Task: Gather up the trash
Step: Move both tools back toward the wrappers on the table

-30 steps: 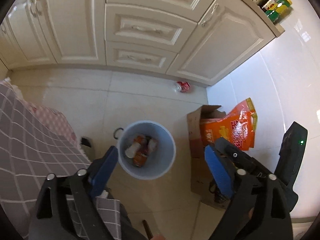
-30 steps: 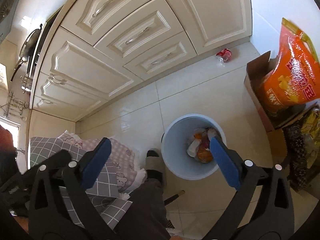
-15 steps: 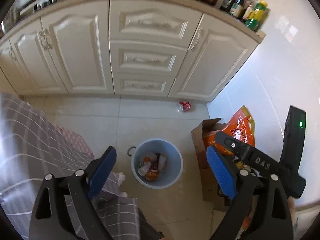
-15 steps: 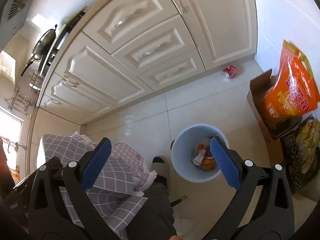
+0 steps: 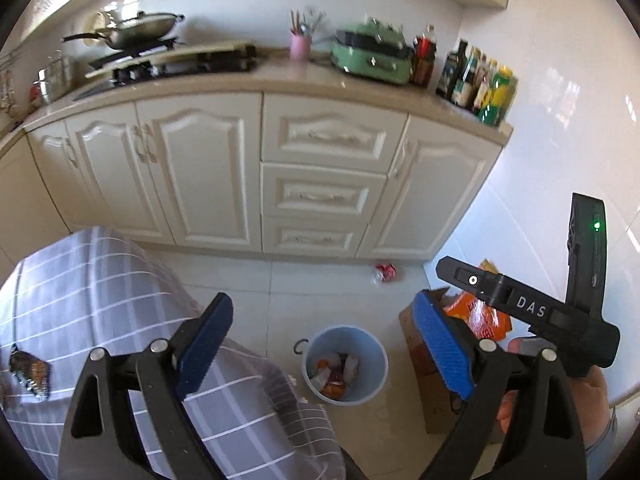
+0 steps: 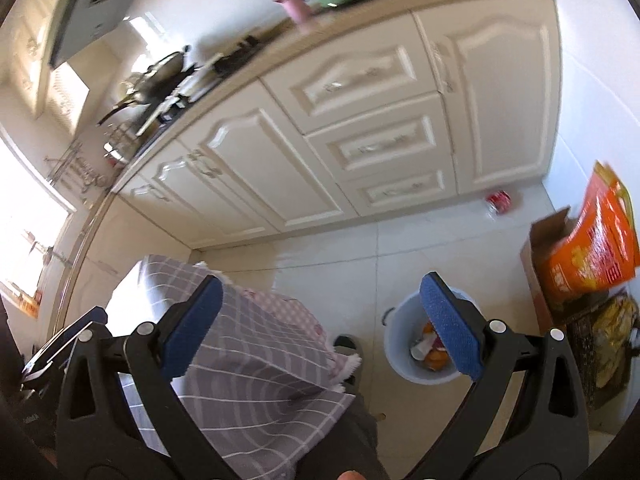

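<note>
A pale blue trash bin [image 5: 376, 354] [image 6: 396, 344] stands on the tiled floor with several wrappers inside. A crushed red can [image 5: 385, 272] [image 6: 498, 201] lies on the floor by the cabinet base. A dark snack wrapper [image 5: 30, 372] rests on the checked tablecloth [image 5: 92, 288] at the far left. My left gripper [image 5: 320, 344] is open and empty, high above the bin. My right gripper [image 6: 320, 328] is open too, with nothing between its blue pads. The right gripper's body [image 5: 532, 312] shows at the right of the left wrist view.
Cream cabinets [image 5: 320, 184] run along the back under a counter with a wok [image 5: 136, 30], a green appliance [image 5: 372, 58] and bottles [image 5: 480, 84]. A cardboard box [image 6: 536, 256] with an orange bag [image 6: 592, 240] stands by the right wall. A slippered foot [image 6: 346, 346] is beside the bin.
Both grippers have risen and tilted up: the bin looks smaller and lower, and the countertop with its wok and bottles has come into view. Both jaws stay open.
</note>
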Motion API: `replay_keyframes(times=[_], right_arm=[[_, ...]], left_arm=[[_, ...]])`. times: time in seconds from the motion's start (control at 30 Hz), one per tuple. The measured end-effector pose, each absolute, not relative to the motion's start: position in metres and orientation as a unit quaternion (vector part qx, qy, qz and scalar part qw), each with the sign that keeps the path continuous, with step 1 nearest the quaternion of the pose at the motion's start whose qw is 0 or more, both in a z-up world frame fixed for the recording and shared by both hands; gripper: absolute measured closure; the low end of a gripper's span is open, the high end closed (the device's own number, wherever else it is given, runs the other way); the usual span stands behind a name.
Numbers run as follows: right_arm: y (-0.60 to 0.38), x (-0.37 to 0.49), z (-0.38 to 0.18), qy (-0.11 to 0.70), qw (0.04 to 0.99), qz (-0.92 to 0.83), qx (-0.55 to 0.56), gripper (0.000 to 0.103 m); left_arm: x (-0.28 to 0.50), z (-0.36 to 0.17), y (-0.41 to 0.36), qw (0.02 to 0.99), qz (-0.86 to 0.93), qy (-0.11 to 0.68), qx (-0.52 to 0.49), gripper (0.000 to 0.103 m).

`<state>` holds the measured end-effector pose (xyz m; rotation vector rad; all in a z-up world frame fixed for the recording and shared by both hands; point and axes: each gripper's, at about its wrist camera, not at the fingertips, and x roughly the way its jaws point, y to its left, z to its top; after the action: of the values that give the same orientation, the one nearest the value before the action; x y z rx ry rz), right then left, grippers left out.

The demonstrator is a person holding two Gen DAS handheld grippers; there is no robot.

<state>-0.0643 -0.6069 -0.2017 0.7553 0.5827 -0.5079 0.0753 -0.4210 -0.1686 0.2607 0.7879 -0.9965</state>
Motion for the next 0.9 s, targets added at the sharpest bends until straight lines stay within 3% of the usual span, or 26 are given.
replay_keyframes(times=[0.5,0.9], right_arm=[[-0.509,-0.005,-0.137,0.27,0.909,-0.148,0.282,0.006],[-0.416,0.056,-0.113,0.284,0.932,-0.047,0.222,0.006]], left_arm=[[0.095,-0.108,-0.301,0.863,-0.405,0.288,0.086,0.01],[0.116,-0.099,-0.189,0.91,-0.32,0.259,0.046,0.007]])
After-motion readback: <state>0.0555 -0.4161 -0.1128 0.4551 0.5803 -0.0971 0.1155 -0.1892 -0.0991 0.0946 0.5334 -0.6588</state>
